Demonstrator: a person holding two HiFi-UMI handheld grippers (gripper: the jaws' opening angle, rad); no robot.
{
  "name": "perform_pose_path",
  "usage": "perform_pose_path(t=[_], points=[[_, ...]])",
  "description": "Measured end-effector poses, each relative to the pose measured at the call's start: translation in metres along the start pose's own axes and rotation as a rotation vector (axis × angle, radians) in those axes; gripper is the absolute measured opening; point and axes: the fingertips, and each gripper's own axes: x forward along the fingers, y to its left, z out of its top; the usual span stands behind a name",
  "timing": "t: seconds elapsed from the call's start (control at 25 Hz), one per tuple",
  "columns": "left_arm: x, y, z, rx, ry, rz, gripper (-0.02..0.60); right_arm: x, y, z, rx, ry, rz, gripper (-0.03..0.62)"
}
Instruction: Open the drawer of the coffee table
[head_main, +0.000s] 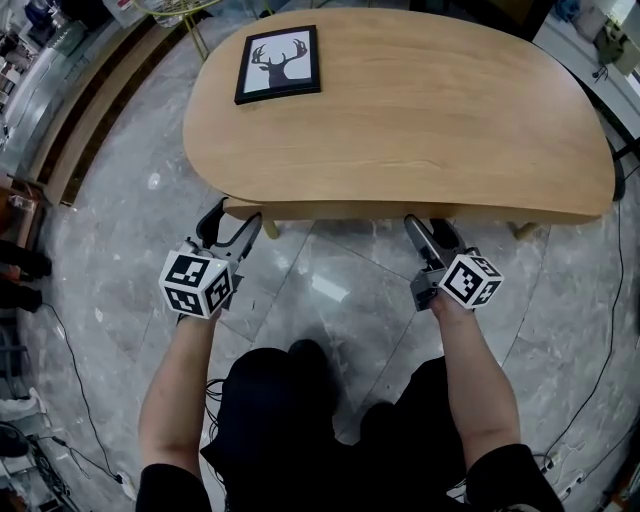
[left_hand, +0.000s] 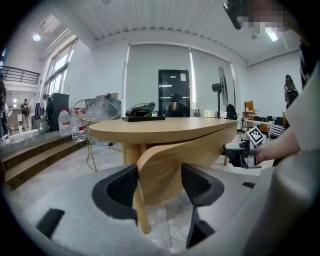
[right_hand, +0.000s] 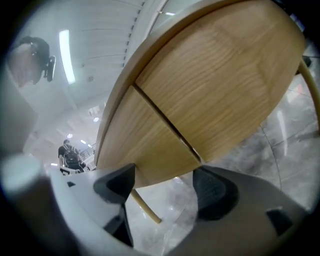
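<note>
The oval wooden coffee table (head_main: 400, 110) fills the top of the head view. Both grippers reach under its near edge. In the left gripper view the rounded end of the drawer front (left_hand: 165, 165) sits below the tabletop and fills the gap of my left gripper (left_hand: 159, 187) (head_main: 232, 225). Both pads lie against it. My right gripper (right_hand: 165, 187) (head_main: 432, 232) stands open at the drawer front's lower edge, near a dark seam (right_hand: 165, 122) between two wooden panels. Its pads touch nothing. The right gripper (left_hand: 240, 152) also shows in the left gripper view, further along the panel.
A framed deer picture (head_main: 279, 63) lies on the tabletop at the far left. A slanted table leg (left_hand: 142, 220) (right_hand: 145, 205) stands just behind the jaws. Cables (head_main: 75, 370) run over the marble floor at left. Beyond the table are a wire stand (left_hand: 95, 107), water bottles (left_hand: 65, 122) and low steps (left_hand: 30, 150).
</note>
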Motion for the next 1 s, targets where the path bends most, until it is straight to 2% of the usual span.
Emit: perform_pose_path(t=[0.16, 0.36, 0.48, 0.64, 0.72, 0.8, 0.88, 1.0], points=[[-0.002, -0.001, 0.002, -0.042, -0.019, -0.009, 0.272, -0.004, 0.004, 0.005, 0.070, -0.040, 0.050, 0.327], [-0.005, -0.003, 0.002, -0.024, -0.006, -0.017, 0.270, -0.007, 0.006, 0.005, 0.081, -0.047, 0.057, 0.318], [-0.008, -0.003, -0.001, -0.019, -0.009, -0.004, 0.232, -0.012, 0.004, 0.001, 0.079, -0.041, 0.056, 0.291], [-0.015, -0.006, -0.006, -0.012, -0.011, 0.002, 0.232, -0.018, 0.006, -0.006, 0.072, -0.006, 0.074, 0.303], [-0.017, -0.008, -0.007, 0.000, -0.005, -0.002, 0.232, -0.021, 0.005, -0.010, 0.041, 0.029, 0.066, 0.305], [-0.017, -0.008, -0.007, 0.013, 0.005, -0.005, 0.235, -0.026, 0.000, -0.013, -0.022, 0.074, 0.015, 0.293], [-0.018, -0.008, -0.008, 0.019, 0.011, -0.006, 0.242, -0.034, -0.008, -0.011, -0.103, 0.103, -0.056, 0.278], [-0.017, -0.009, -0.012, 0.021, 0.021, -0.009, 0.283, -0.048, -0.008, 0.002, -0.263, 0.129, -0.109, 0.303]])
